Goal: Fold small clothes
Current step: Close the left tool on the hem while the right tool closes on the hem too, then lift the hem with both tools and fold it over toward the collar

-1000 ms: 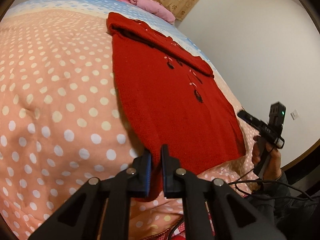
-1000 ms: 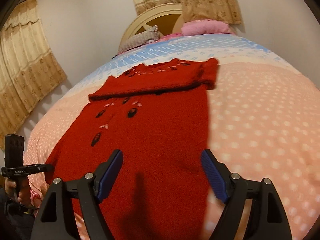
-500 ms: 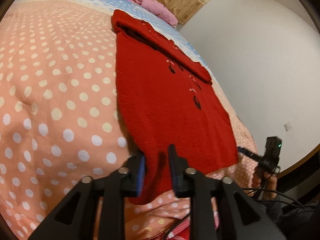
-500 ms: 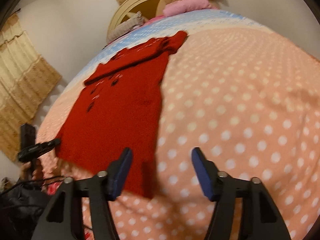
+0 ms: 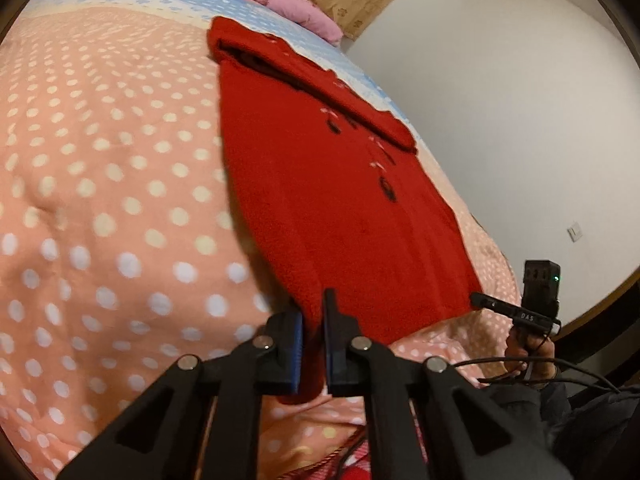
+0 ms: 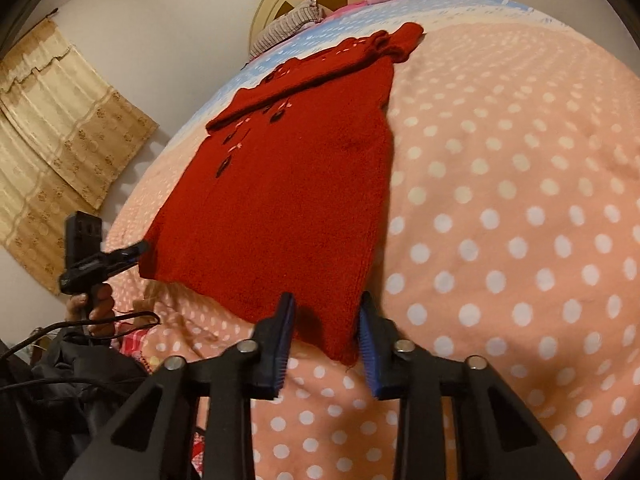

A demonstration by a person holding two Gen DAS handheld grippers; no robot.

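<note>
Left tool [image 5: 313,336] pinches the red sweater [image 5: 340,208] hem; right tool [image 6: 325,340], closing, straddles its corner without clamping

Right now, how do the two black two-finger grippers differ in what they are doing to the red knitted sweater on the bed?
The left gripper is pinched shut on one hem corner of the red knitted sweater; the right gripper stands open around the other corner, pads not pressing. The left gripper's cloth is bunched; the right gripper's corner lies flat on the peach polka-dot bedspread. Both have blue pads and face the hem.
</note>
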